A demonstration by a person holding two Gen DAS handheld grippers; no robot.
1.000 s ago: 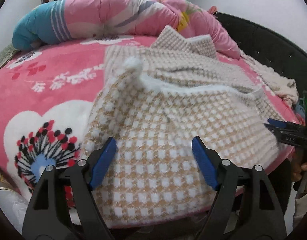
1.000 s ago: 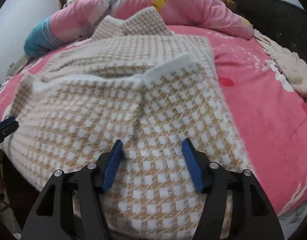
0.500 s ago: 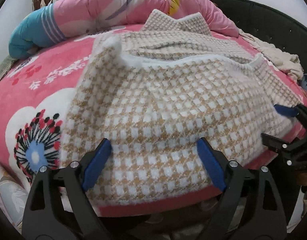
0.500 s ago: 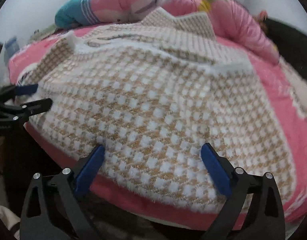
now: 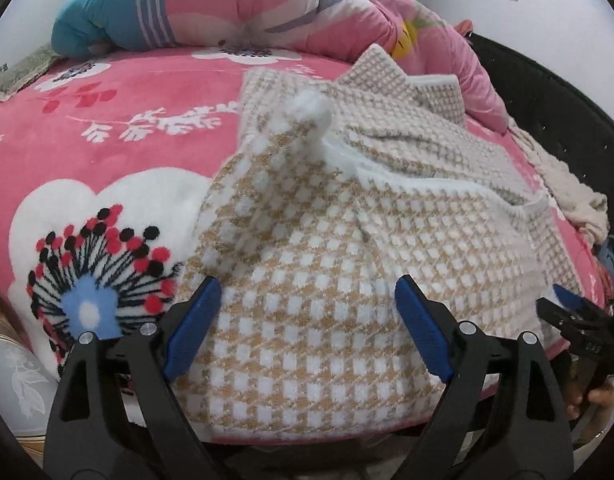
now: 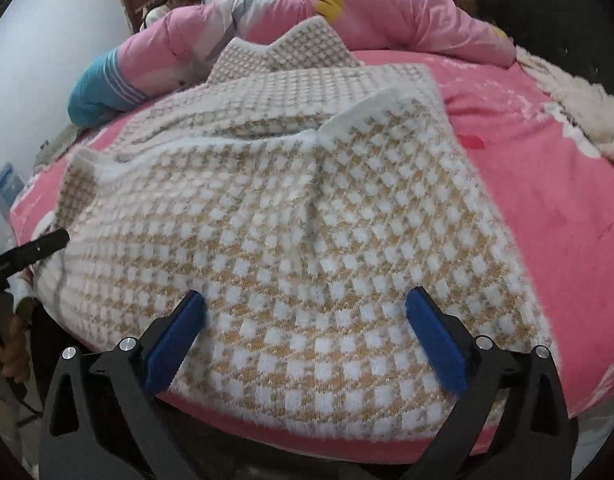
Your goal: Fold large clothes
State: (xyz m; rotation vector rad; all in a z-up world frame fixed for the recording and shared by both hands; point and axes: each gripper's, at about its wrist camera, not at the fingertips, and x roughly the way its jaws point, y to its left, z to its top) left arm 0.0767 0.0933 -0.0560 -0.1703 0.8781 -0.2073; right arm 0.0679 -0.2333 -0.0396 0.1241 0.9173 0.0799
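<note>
With hem fold laid on sweater [image 6: 307, 208], left gripper [image 5: 307, 320] and right gripper [image 6: 307, 332] jaws just widened, empty. Next: regrip side edge, fold across.

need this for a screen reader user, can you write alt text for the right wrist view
A tan and white checked knit garment lies partly folded on a pink blanket, its near hem at the bed's edge. The right tongs stand open just above that hem, gripping nothing, having just opened wide. A rolled pink quilt lies behind, and the left tongs show at the left edge.
</note>
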